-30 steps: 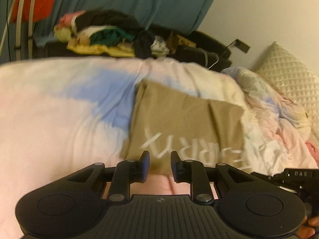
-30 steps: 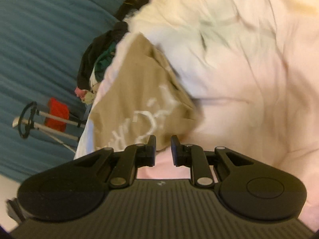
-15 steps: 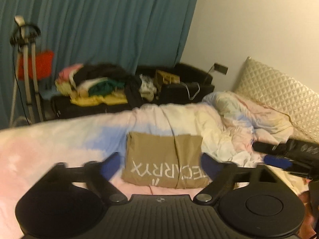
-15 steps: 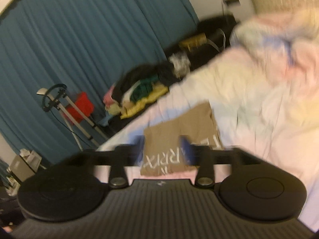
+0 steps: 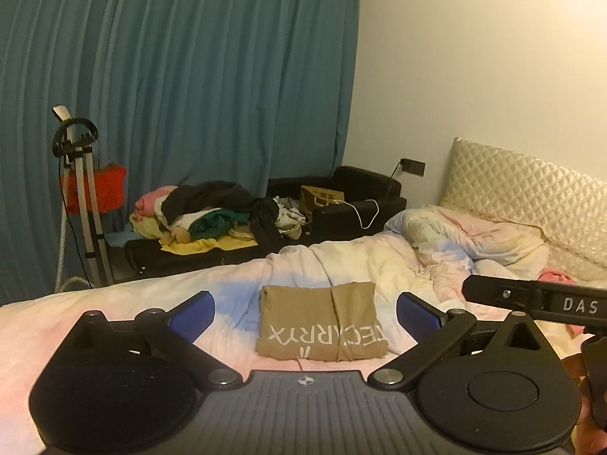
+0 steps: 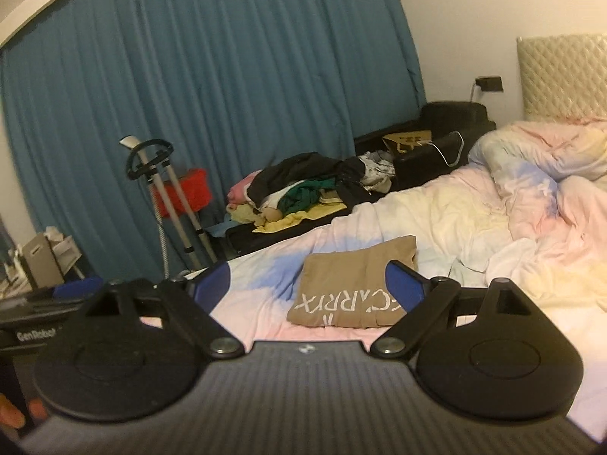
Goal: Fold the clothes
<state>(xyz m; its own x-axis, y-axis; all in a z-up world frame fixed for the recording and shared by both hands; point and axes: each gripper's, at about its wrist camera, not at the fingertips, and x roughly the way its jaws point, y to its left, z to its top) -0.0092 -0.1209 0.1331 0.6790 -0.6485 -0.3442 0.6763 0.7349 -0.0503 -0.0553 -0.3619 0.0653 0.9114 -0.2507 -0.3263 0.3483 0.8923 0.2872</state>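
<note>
- Left tongs [image 5: 305, 313] spread wide, blue pads [image 5: 195, 309] far apart, nothing between them. They hang in the air above the bed's near edge.
- Right tongs [image 6: 307, 284] the same story: jaws splayed, empty, raised off the bedding. In the left view the right tool's black body pokes in from the right edge.
- My read on the stance: both pairs are let go and lifted clear so the bundle can sit undisturbed. That looks like a fold finished rather than a grab in progress.
- Straight ahead of both, the tan shirt [image 5: 320, 322] lies flat on the bed as a neat rectangle, white lettering facing up, a crease running down its right third. It sits centred between the left tongs' pads in that view, beyond the tips and untouched.
- From the right view the same tan shirt [image 6: 353, 284] lies just past the tips, with the right-hand pad overlapping its edge in the picture only.
- Under it, the pastel duvet [image 5: 114, 311] is smooth here and bunched up toward the quilted headboard [image 5: 531, 197].
- Farther out, a heap of unfolded clothes [image 5: 205, 212] waits on the black sofa [image 5: 364, 193] by the blue curtain [image 5: 189, 76]; likely the next garment comes from there.
- A garment steamer stand [image 5: 81, 189] stands at the left.
</note>
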